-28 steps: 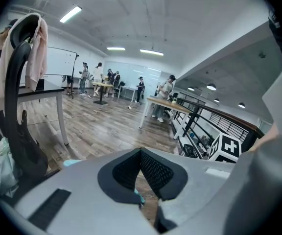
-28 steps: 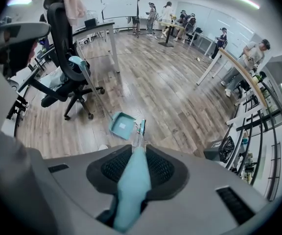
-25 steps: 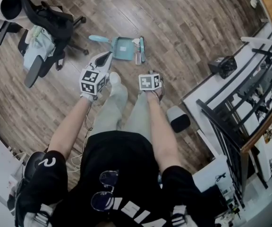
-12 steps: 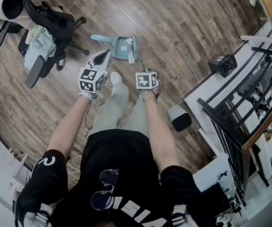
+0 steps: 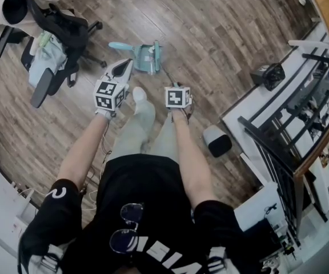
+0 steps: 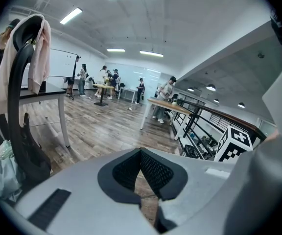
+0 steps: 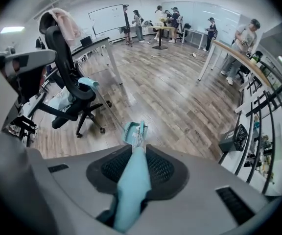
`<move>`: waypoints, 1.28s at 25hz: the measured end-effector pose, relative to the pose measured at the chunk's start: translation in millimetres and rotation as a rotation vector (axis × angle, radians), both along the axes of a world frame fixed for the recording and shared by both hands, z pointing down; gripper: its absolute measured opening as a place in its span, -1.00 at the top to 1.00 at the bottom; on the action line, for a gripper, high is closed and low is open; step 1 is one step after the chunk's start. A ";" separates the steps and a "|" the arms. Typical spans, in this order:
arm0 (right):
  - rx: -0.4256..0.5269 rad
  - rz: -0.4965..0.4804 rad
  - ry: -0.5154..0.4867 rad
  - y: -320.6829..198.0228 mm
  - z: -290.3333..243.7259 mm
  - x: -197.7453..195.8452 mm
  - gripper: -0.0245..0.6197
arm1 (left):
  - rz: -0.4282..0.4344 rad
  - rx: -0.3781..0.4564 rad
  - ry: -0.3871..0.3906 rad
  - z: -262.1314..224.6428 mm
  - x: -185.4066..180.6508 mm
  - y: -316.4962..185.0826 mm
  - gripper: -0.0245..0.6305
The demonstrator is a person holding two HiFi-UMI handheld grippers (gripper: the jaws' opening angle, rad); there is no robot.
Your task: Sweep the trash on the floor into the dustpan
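Observation:
A teal dustpan (image 5: pixel 139 54) lies on the wood floor ahead of my feet, its handle pointing left. My right gripper (image 5: pixel 173 85) is shut on the teal broom handle (image 7: pixel 131 185). The broom head (image 5: pixel 155 57) rests at the dustpan's right-hand mouth. In the right gripper view the broom head (image 7: pixel 141 130) sits against the dustpan (image 7: pixel 129 132), with small pale trash (image 7: pixel 133 131) inside it. My left gripper (image 5: pixel 121 69) hovers just left of the dustpan with nothing in it. Its jaws (image 6: pixel 141 166) are shut.
An office chair (image 5: pixel 59 36) draped with a black jacket and a pale bag stands at the left. A grey bin (image 5: pixel 217 142), a black box (image 5: pixel 268 76) and a black railing (image 5: pixel 284 153) line the right side. Several people stand far across the room.
The broom head has swept left from beside the dustpan onto its mouth, and my right gripper followed slightly left. The left gripper has barely moved.

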State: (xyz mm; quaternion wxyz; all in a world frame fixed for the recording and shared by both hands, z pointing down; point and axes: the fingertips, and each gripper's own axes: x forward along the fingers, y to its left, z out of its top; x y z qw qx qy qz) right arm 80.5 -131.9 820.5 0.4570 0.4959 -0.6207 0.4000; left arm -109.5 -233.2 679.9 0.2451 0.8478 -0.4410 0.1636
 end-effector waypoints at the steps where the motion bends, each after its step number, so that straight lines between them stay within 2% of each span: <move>1: -0.004 0.018 -0.014 1.7 -1.0 -0.4 0.66 | 0.001 0.001 0.001 -0.9 0.7 -0.1 0.93; 6: -0.012 0.055 -0.053 7.1 -4.2 -4.1 0.66 | 0.010 0.004 -0.002 -3.9 5.6 1.0 0.93; 12: -0.004 0.053 -0.011 10.0 -9.1 8.0 0.66 | 0.015 0.002 -0.012 -3.1 6.5 0.2 0.93; 19: -0.020 0.081 0.026 18.7 -10.0 41.7 0.66 | 0.020 0.000 -0.016 -3.4 14.5 0.4 0.93; 24: -0.014 0.104 0.083 19.4 -10.2 79.3 0.66 | 0.036 -0.006 -0.018 -3.0 28.2 2.0 0.93; 32: -0.062 0.142 0.136 39.5 4.1 121.9 0.66 | 0.045 -0.009 -0.021 -3.4 41.0 2.1 0.93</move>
